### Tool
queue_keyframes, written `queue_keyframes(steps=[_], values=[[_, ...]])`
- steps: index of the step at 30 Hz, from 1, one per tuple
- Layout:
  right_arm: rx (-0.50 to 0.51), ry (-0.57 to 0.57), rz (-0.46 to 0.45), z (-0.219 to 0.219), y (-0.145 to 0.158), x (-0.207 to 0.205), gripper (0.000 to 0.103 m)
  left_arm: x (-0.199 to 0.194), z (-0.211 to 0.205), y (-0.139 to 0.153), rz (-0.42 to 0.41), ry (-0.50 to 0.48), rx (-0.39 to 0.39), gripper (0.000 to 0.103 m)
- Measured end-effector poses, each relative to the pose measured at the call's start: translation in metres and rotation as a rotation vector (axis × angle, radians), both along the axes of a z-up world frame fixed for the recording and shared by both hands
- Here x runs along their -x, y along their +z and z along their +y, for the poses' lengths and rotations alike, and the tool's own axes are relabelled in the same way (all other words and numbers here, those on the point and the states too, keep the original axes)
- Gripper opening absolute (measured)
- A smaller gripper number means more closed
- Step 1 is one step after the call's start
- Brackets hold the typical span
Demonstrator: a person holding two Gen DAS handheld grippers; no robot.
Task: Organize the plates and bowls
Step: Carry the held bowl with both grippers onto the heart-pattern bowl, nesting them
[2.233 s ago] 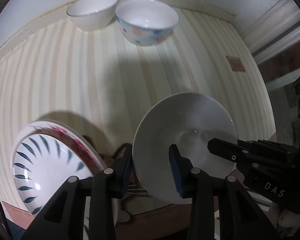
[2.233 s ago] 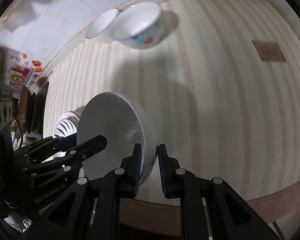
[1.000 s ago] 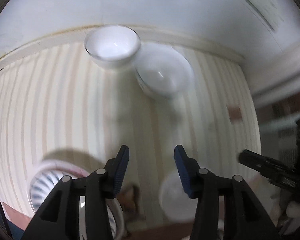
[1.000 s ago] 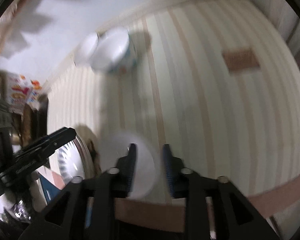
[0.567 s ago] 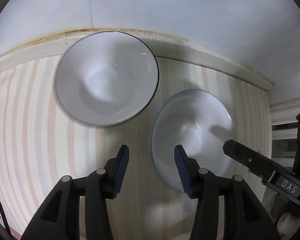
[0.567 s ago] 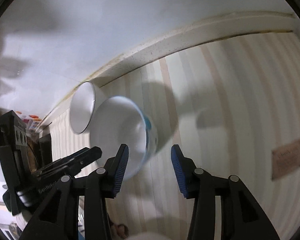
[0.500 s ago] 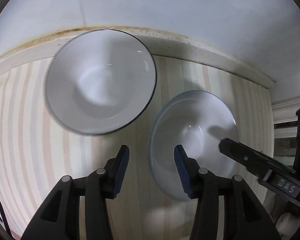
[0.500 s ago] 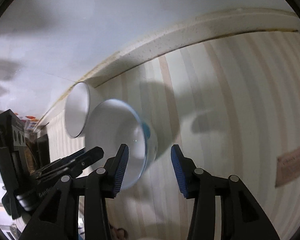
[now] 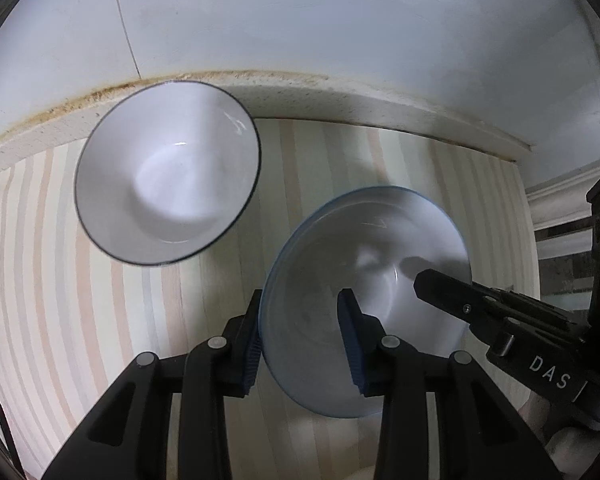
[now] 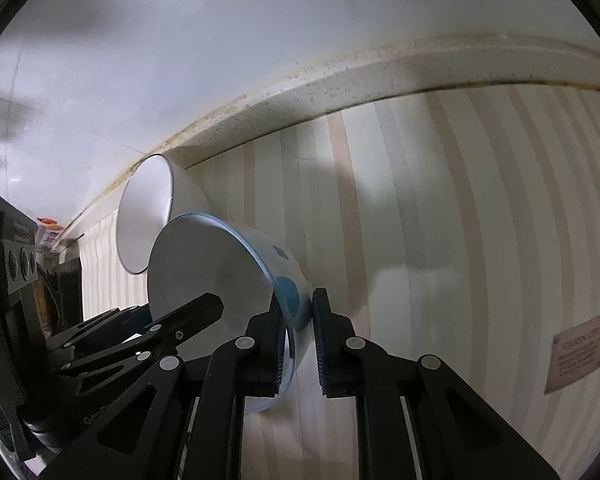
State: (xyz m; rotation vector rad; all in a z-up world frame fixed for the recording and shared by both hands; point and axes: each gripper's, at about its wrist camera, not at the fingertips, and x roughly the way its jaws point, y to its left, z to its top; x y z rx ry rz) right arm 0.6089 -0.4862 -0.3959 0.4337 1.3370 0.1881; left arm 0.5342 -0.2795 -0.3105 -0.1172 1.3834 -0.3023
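Observation:
A blue-rimmed bowl [image 9: 364, 280] with blue spots on its outside [image 10: 220, 276] sits on the striped table near the back wall. My left gripper [image 9: 300, 340] is open, its fingers straddling the bowl's left rim. My right gripper [image 10: 296, 336] is also open, its fingers on either side of the bowl's right rim. I cannot tell if the pads touch it. A plain white bowl [image 9: 168, 184] with a thin dark rim stands just left of it, also visible in the right wrist view [image 10: 148, 216]. Each gripper shows in the other's view.
The white wall and a stained ledge [image 9: 300, 92] run along the back of the striped table [image 10: 440, 240]. A small brown label [image 10: 576, 352] lies on the table to the right. Clutter sits at the far left [image 10: 48, 232].
Both grippers let go of a white bowl near the front, moved to the back of the table, and now straddle the blue-rimmed bowl's rim from both sides.

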Motion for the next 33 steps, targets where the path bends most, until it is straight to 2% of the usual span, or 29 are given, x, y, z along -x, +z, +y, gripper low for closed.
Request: queue_keyframes(steps=[8, 14, 17, 24, 28, 33], values=[[-0.021, -0.029, -0.011, -0.008, 0.033, 0.035, 0.014, 0.033, 0.003, 0.037, -0.029, -0.042, 0.017, 0.033], [-0.03, -0.035, -0.038, -0.009, 0.066, 0.081, 0.015, 0.071, -0.001, 0.07, -0.054, -0.086, 0.034, 0.033], [-0.034, -0.035, -0.037, -0.008, 0.081, 0.113, 0.015, 0.097, -0.008, 0.075, -0.043, -0.114, 0.04, 0.033], [-0.04, -0.035, 0.018, -0.009, 0.081, 0.184, 0.015, 0.147, -0.012, 0.058, 0.036, -0.154, 0.037, 0.033], [-0.048, -0.037, 0.075, -0.007, 0.063, 0.217, 0.014, 0.164, -0.016, 0.044, 0.061, -0.177, 0.005, 0.033], [-0.052, -0.039, 0.117, -0.003, 0.041, 0.233, 0.015, 0.173, -0.021, 0.029, 0.086, -0.195, -0.033, 0.033]])
